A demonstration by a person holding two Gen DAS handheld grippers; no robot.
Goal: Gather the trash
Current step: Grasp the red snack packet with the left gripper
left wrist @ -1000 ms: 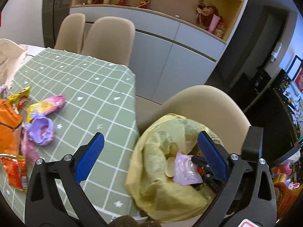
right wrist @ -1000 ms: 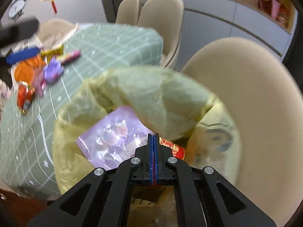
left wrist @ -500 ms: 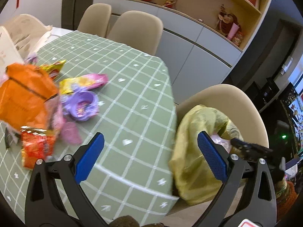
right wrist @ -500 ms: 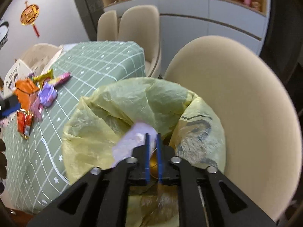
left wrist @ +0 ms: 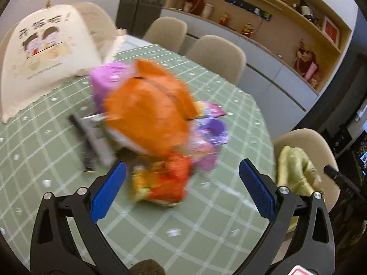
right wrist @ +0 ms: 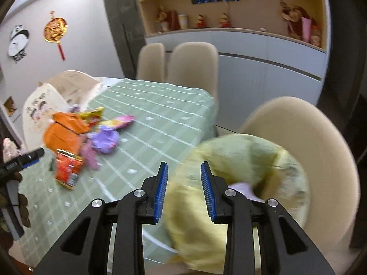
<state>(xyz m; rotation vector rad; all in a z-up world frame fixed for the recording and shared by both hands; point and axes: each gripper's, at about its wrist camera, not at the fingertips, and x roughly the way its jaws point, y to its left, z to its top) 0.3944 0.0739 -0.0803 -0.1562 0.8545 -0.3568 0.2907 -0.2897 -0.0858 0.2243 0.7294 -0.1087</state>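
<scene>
- Trash: a heap of wrappers point(left wrist: 158, 135) lies on the surface point(left wrist: 206, 226), with an orange packet point(left wrist: 146, 116) on top, purple pieces beside it and a red-and-yellow packet point(left wrist: 160, 181) at the near edge of the heap.
- My left claw point(left wrist: 181, 190) is spread wide and grasps nothing; it hangs just above the near edge of the heap, the red-and-yellow packet between its fingers' line.
- My right claw point(right wrist: 183, 192) is parted too and empty, poised over the yellow trash bag point(right wrist: 240, 183) that sits on the beige chair point(right wrist: 309, 142) beside the surface; a pale purple piece shows inside the bag.
- I judge the step in hand to be the next pick-up: left claw down on one wrapper, most likely the nearest packet, though motion blur makes the heap hard to sort out.
- That calls for lowering, clenching on a thin crinkly edge without dragging its neighbours, then carrying it over to the bag's mouth.
- The surface wears a green checked cloth point(right wrist: 160, 114); a cream printed tote point(left wrist: 41, 52) stands at its far side.
- Around it: more beige chairs, a grey cabinet under wooden shelves of figurines, a panda clock and a red ornament on the wall.
</scene>
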